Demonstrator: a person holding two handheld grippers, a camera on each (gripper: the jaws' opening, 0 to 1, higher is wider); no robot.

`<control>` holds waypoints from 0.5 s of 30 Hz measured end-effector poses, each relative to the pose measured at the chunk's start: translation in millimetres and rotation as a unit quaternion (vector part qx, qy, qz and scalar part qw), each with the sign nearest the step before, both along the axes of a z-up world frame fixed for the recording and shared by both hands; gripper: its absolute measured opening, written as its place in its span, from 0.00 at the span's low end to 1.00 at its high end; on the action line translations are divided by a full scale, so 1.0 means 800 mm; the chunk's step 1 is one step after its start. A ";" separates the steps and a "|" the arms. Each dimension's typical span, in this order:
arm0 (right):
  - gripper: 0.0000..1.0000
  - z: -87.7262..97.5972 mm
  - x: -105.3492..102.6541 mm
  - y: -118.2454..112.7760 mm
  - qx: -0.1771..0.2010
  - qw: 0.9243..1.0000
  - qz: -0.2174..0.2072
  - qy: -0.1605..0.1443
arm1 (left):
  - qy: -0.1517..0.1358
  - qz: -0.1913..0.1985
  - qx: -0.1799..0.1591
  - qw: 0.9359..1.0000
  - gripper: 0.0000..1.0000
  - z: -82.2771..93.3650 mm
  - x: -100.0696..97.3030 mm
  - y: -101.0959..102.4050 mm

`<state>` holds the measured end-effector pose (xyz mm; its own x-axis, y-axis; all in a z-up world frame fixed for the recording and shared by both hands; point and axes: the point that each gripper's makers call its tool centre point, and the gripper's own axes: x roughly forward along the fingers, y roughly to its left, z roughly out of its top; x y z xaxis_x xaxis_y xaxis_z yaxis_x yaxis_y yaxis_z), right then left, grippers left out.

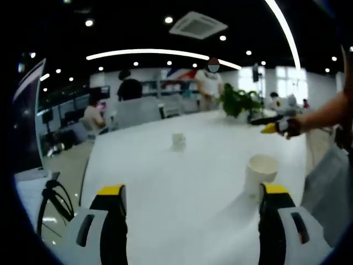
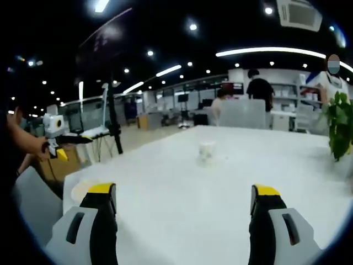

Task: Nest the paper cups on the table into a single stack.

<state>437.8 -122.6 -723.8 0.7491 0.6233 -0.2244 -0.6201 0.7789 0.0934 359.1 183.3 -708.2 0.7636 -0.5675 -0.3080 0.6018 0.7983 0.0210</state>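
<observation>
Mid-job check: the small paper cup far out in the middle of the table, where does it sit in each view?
Left gripper view: far cup just left of centre, on the white table, well beyond the open tool.
Right gripper view: far cup right of centre, mid-height.
Shared landmark: the potted plant, at the table's far right in both.

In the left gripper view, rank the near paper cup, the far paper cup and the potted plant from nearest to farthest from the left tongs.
1. Near paper cup, beside the left tongs' right jaw.
2. Far paper cup, mid-table.
3. Potted plant, at the table's far end, right.
</observation>
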 end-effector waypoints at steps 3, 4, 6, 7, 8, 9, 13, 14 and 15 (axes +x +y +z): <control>0.99 -0.008 0.013 0.004 -0.005 1.000 0.003 0.005 | 0.005 0.006 0.003 1.000 0.99 0.000 0.001 0.003; 1.00 -0.010 0.017 0.004 -0.008 1.000 0.003 0.008 | 0.008 0.008 0.002 1.000 0.99 0.000 0.002 0.003; 1.00 -0.012 0.026 0.005 -0.008 1.000 0.003 0.009 | 0.003 0.011 0.007 1.000 0.99 0.000 0.004 0.006; 1.00 -0.012 0.031 0.006 -0.009 1.000 0.003 0.009 | 0.005 0.011 0.004 1.000 0.99 0.000 0.004 0.006; 1.00 -0.012 0.035 0.007 -0.009 1.000 0.004 0.009 | 0.006 0.012 0.002 1.000 0.99 0.000 0.004 0.007; 1.00 -0.013 0.040 0.008 -0.010 1.000 0.006 0.008 | 0.004 0.013 0.003 1.000 0.99 0.001 0.005 0.007; 1.00 -0.020 0.058 0.007 -0.021 1.000 0.003 0.001 | 0.002 0.013 0.000 1.000 0.99 0.003 0.006 0.008; 1.00 -0.023 0.062 0.007 -0.022 1.000 0.004 0.002 | 0.002 0.013 0.000 1.000 0.99 0.002 0.006 0.009; 1.00 -0.024 0.065 0.008 -0.022 1.000 0.003 0.003 | 0.004 0.014 0.001 1.000 0.99 0.001 0.006 0.009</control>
